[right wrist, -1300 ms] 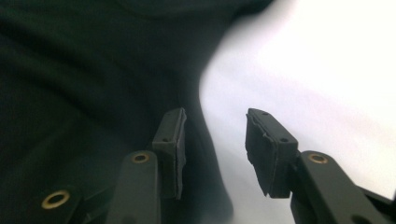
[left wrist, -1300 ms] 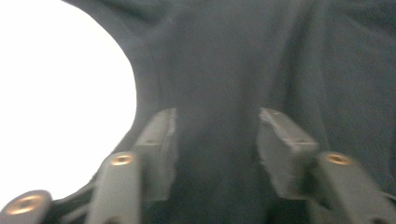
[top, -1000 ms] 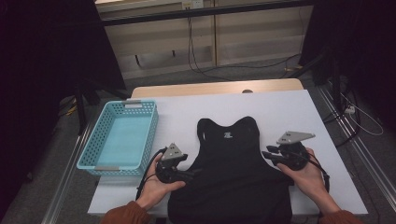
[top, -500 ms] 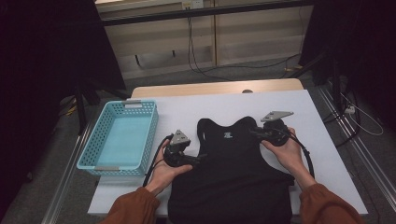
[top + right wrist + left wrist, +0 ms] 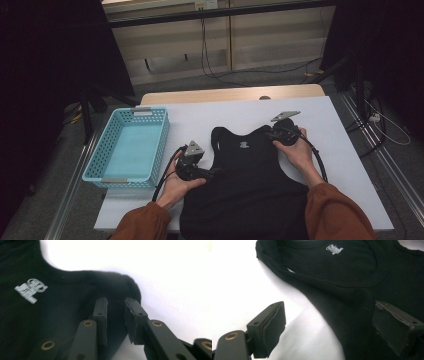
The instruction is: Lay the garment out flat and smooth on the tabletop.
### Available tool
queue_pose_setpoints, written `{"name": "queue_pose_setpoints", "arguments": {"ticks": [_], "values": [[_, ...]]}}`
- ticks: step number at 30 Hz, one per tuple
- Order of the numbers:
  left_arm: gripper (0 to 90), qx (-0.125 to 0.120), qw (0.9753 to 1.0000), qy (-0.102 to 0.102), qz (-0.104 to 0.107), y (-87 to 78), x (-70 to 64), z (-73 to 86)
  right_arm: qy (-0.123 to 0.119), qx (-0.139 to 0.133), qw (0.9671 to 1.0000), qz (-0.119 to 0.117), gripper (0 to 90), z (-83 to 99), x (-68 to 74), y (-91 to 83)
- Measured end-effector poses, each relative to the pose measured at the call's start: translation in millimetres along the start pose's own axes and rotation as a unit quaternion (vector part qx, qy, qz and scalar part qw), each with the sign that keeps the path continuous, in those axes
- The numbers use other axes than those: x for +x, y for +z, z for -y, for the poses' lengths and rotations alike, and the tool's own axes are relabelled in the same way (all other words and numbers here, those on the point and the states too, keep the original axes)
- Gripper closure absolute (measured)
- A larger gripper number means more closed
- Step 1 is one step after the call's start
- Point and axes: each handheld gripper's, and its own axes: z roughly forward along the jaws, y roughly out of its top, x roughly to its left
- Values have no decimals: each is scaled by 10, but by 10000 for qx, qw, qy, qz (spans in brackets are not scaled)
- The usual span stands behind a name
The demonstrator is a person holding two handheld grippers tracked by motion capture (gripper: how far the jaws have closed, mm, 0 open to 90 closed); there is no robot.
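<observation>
Garment: a black tank top (image 5: pixel 250 180) lay flat on the white table (image 5: pixel 340 165), neckline away from the person, hem hanging over the near edge; a blue basket (image 5: pixel 127 147) stood well apart at its left.

Right gripper (image 5: pixel 280 134): over the last second it had travelled from the vest's side up to the right shoulder strap (image 5: pixel 117 282) — its jaws had narrowed to a slim gap with the strap's fabric between them, though I could not tell whether they already pinched it.

Left gripper (image 5: pixel 192 167): it had crept forward only a little along the left edge; jaws stood wide apart, one over the bare table, one over the cloth (image 5: pixel 352 315), nothing held.

Meaning: the work looked like the start of a fold or lift — one strap nearly secured, the other side yet to be grasped.

Risk: the pinch might catch a single layer only.
</observation>
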Motion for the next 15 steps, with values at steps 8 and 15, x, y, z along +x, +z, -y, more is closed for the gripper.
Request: {"name": "queue_pose_setpoints", "arguments": {"ticks": [8, 15], "values": [[128, -11, 10000, 5, 8, 6, -1, 3, -209, 73, 9996, 183, 758, -74, 36, 96], [128, 7, 10000, 5, -68, -3, 6, 2, -110, -13, 9999, 15, 899, -125, 36, 90]]}}
